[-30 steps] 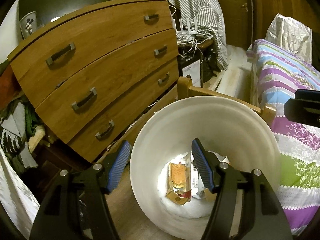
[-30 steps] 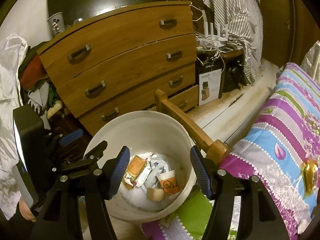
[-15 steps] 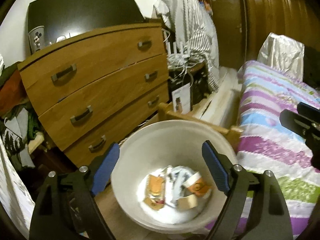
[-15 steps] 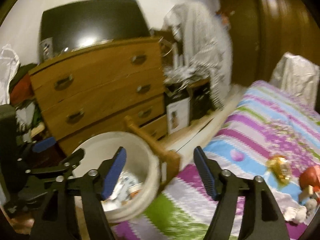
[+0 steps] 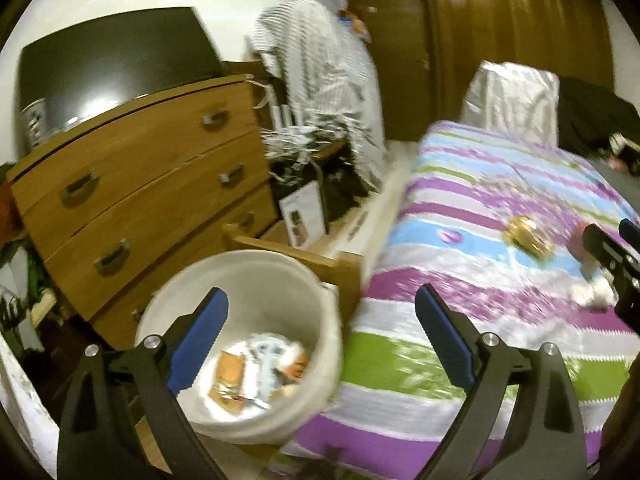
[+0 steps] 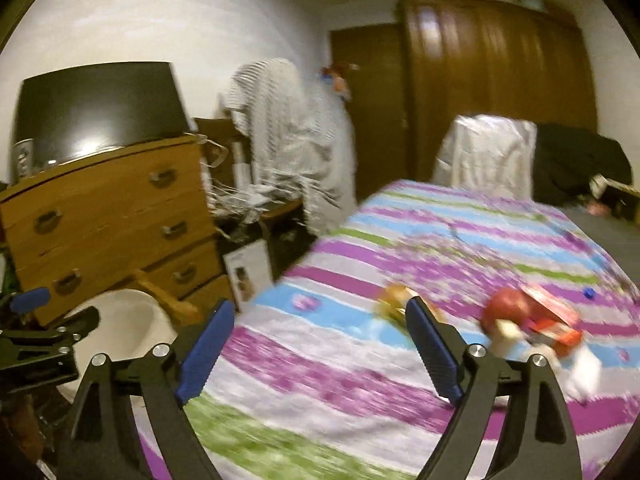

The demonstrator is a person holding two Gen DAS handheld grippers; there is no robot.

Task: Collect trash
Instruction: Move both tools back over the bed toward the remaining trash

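A: At the lower left of the left wrist view, the white plastic bin (image 5: 256, 280) has slid off centre; a second ago it filled the middle, straight under the jaws. What changed?

B: Both tools have swung off it toward the bed. The left gripper (image 5: 320, 340) has just been opening and now gapes wide with nothing between its blue ribbed pads (image 5: 198, 340). The right gripper (image 6: 316, 344) has done the same: released, empty. My reading is that a drop has just finished and the next pickup is beginning.

A: And the rubbish?

B: Some is already in the bin: crumpled wrappers and an orange-printed paper cup (image 5: 298, 364), blurred. More lies on the striped bedspread (image 6: 320, 360), at centre right of the right wrist view: a crinkled gold foil wrapper (image 6: 394, 300), then a red rounded piece beside a red packet (image 6: 548, 316), with something white below. Motion blur hides finer detail.

A: How will they handle?

B: Foil and thin packets are light and crushable, and the quilt is soft, so I judge the pads may snag fabric. The smooth, round, rigid bin stands beside the wooden bed frame (image 5: 320, 260).
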